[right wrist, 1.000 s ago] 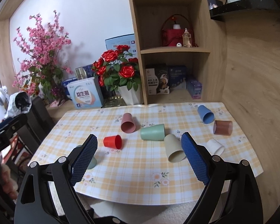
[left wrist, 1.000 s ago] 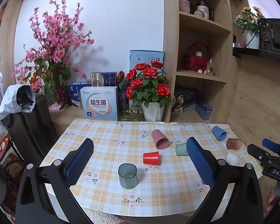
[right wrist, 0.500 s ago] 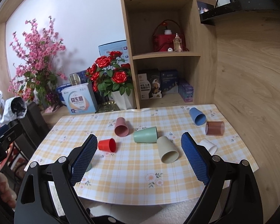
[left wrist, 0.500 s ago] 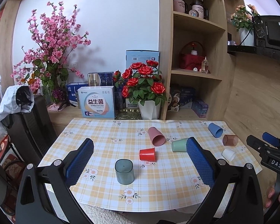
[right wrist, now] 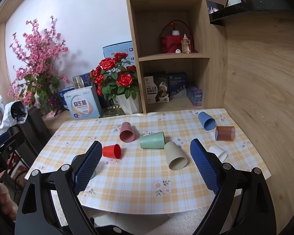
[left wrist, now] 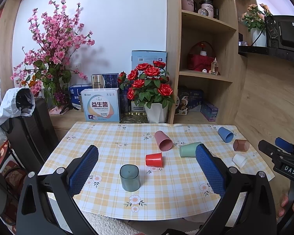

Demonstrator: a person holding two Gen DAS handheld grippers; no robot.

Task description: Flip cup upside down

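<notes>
Left tool [left wrist: 147, 164] spread wide, gripping nothing, held back from counter [left wrist: 111, 137]. Right tool [right wrist: 146, 157] likewise wide, unladen. Teal cup [left wrist: 129, 177] standing base-up near counter's front edge; from right wrist view mostly hidden behind left pad [right wrist: 87, 165]. Beige cup [right wrist: 175, 156] on side; in left view blocked by right pad [left wrist: 209, 169]. Green cup [left wrist: 188, 149] partly covered there too.

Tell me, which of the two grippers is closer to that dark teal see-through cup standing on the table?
Left. The left gripper faces the dark teal translucent cup, framing it between its open fingers. The right gripper sits further right; there the cup peeks from behind its left finger.
</notes>
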